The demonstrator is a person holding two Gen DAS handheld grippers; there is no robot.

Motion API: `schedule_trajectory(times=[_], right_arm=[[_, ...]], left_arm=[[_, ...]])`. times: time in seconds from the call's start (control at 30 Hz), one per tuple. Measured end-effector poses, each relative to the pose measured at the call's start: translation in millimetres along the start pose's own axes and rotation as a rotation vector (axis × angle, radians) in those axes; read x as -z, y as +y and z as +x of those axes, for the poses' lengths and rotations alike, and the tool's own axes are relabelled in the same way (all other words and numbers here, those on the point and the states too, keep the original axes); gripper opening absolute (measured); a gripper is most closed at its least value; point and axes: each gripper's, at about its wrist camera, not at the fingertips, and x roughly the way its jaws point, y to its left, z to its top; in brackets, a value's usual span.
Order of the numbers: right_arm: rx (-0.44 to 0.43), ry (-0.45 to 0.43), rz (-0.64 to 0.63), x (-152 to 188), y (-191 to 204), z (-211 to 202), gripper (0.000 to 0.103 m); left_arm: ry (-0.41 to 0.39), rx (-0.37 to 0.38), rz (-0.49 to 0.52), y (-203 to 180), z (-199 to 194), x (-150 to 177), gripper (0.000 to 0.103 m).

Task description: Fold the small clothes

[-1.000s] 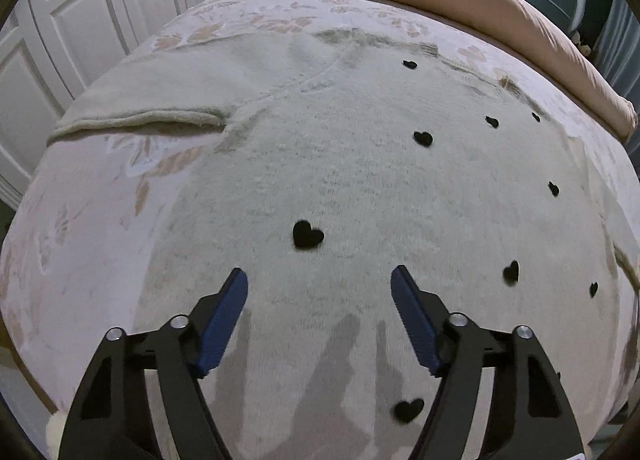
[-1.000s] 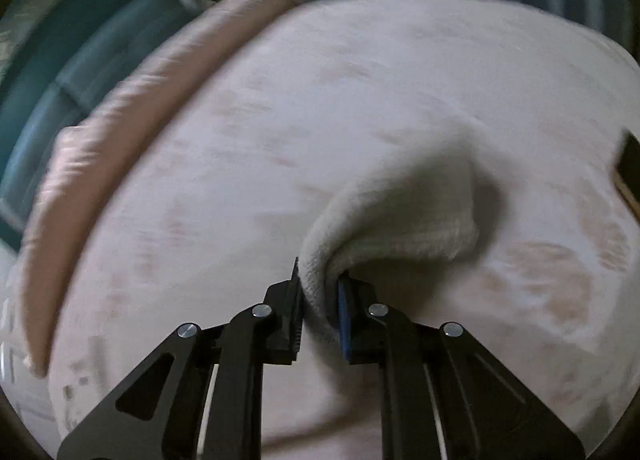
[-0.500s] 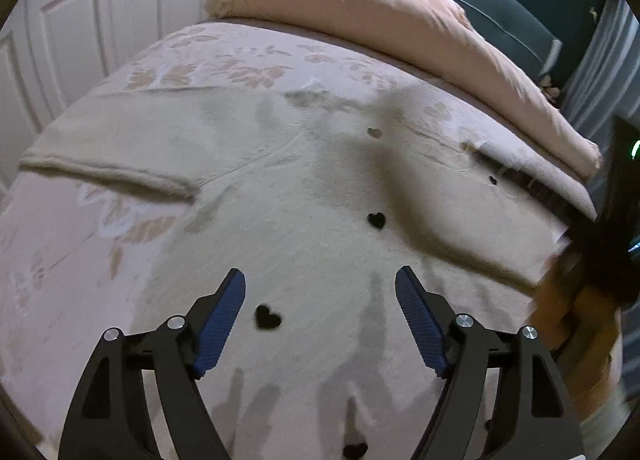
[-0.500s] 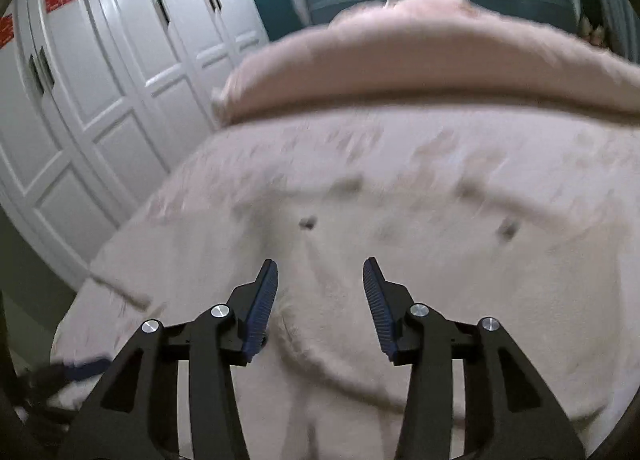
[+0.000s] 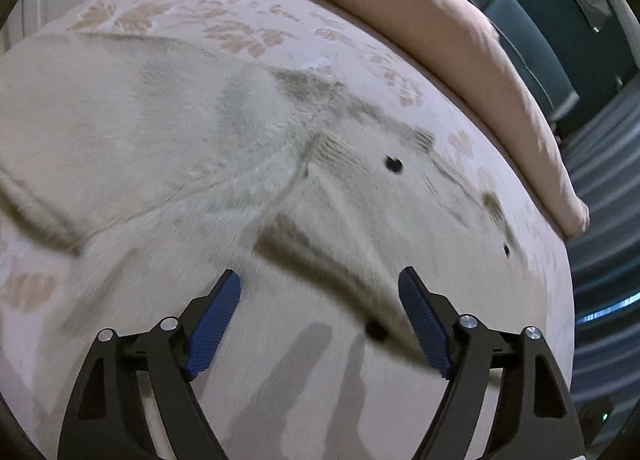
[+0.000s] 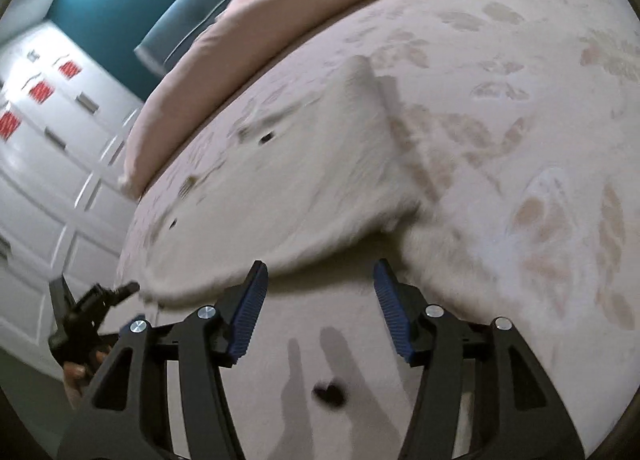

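Item: my right gripper (image 6: pixel 318 310), blue ribbed pads. Jaws opening, nothing between them; they hang just above the knit so the cloth lies as placed rather than being dragged.

Item: my left gripper (image 5: pixel 320 324), same build. Jaws wide but closing slightly, empty; angled down over the garment's body, I judge to reach the next edge. It also shows at the left border of the right wrist view, a hand behind it.

Item: cream fuzzy knit sweater with small black hearts (image 5: pixel 168 132), spread flat on the bed beneath both tools. One sleeve (image 6: pixel 320 164) lies folded inward across the torso, its cuff end beside my right pads. The other sleeve (image 5: pixel 80 108) lies out flat toward the left, not yet folded by my reading.

Item: pale pink floral bedsheet (image 6: pixel 540 100), the working surface.

Item: rolled peach duvet (image 5: pixel 420 20), pushed to the far edge, likely to keep folding room.

Item: teal padded headboard (image 5: pixel 532 32), behind the duvet.
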Motion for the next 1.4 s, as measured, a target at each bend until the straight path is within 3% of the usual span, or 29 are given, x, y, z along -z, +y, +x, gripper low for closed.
schedule_trajectory(times=[0.03, 0.07, 0.1, 0.13, 0.17, 0.23, 0.3, 0.33, 0.43, 0.47, 0.5, 0.6, 0.7, 0.77, 0.87, 0.93, 1.07, 1.13, 1.2, 1.23, 1.27, 1.33, 1.37, 1.4], right_arm=[[0.004, -0.001, 0.023, -5.4, -2.2, 7.1, 0.053], [0.019, -0.01, 0.045, -10.9, -3.9, 12.8, 0.048], [0.028, -0.015, 0.045, -14.5, -4.5, 16.0, 0.028], [0.035, -0.017, 0.037, -20.4, 0.0, 20.1, 0.011], [0.019, -0.052, 0.037, -29.2, 6.8, 15.2, 0.005], [-0.079, -0.168, 0.029, -40.7, 20.2, -14.0, 0.005], [-0.127, -0.286, -0.025, -43.1, 27.3, -39.7, 0.005], [-0.111, -0.301, -0.039, -41.0, 23.3, -41.1, 0.005], [0.091, -0.075, 0.005, -31.5, -19.8, 16.0, 0.005], [0.071, -0.036, 0.025, -22.8, -33.5, 26.0, 0.004], [0.056, -0.056, 0.019, -21.7, -31.7, 19.1, 0.005], [0.089, -0.057, -0.025, -16.3, -17.5, -1.9, 0.009], [0.172, -0.087, -0.042, -5.9, -13.7, -26.2, 0.011], [0.234, -0.158, -0.051, -13.8, -10.9, -43.0, 0.011], [0.192, -0.166, -0.104, -43.0, 9.7, -35.3, 0.013], [0.159, -0.133, -0.182, -65.8, 36.8, -5.5, 0.014], [0.055, 0.066, -0.284, -78.6, 80.3, 72.9, 0.016], [0.076, 0.163, -0.412, -70.1, 101.2, 117.6, 0.015], [0.148, 0.141, -0.482, -72.1, 99.3, 132.6, 0.012], [0.176, 0.1, -0.437, -84.7, 84.0, 133.4, 0.01], [0.189, 0.064, -0.324, -102.4, 60.1, 129.8, 0.0], [0.221, 0.011, -0.123, -123.3, 19.2, 113.9, 0.0], [0.279, -0.022, -0.082, -126.3, 9.7, 99.9, 0.0], [0.263, -0.029, -0.085, -125.0, 8.4, 88.9, 0.004]], left_arm=[[-0.01, -0.024, -0.001, -2.5, 3.6, -3.6, 0.052], [-0.013, -0.041, 0.01, -4.5, 6.9, -6.4, 0.024], [-0.005, -0.045, 0.036, -10.1, 10.6, -10.4, 0.008], [-0.001, -0.028, 0.054, -15.1, 10.9, -13.7, 0.005], [-0.034, -0.022, 0.067, -20.9, 3.4, -16.8, 0.005], [-0.122, 0.013, 0.116, -33.0, -20.3, -22.1, 0.004], [-0.186, 0.051, 0.136, -40.8, -42.3, -20.6, 0.004], [-0.206, 0.053, 0.145, -41.9, -48.5, -16.4, 0.004], [-0.145, -0.02, 0.187, -36.8, -25.8, -0.8, 0.004], [-0.1, -0.056, 0.19, -32.1, -10.9, 4.8, 0.004], [-0.062, -0.094, 0.184, -23.9, 4.5, 13.1, 0.004], [-0.104, -0.088, 0.199, -18.4, 6.3, 24.0, 0.007], [-0.118, -0.1, 0.215, -19.6, 7.4, 25.8, 0.009], [-0.131, -0.106, 0.222, -17.5, 11.0, 26.4, 0.013], [-0.156, -0.092, 0.22, -14.2, 11.0, 33.0, 0.014], [-0.165, -0.088, 0.217, -13.9, 11.0, 33.9, 0.014], [-0.177, -0.11, 0.236, -17.9, 14.3, 34.8, 0.014], [-0.184, -0.118, 0.245, -18.9, 14.6, 36.1, 0.015], [-0.191, -0.118, 0.247, -18.2, 15.3, 37.2, 0.015], [-0.193, -0.111, 0.244, -17.0, 15.5, 37.5, 0.015], [-0.194, -0.102, 0.239, -15.4, 15.6, 37.5, 0.015], [-0.195, -0.084, 0.228, -12.7, 15.7, 36.9, 0.016], [-0.195, -0.079, 0.225, -12.2, 15.8, 36.8, 0.016], [-0.195, -0.075, 0.223, -11.8, 15.8, 36.6, 0.016]])
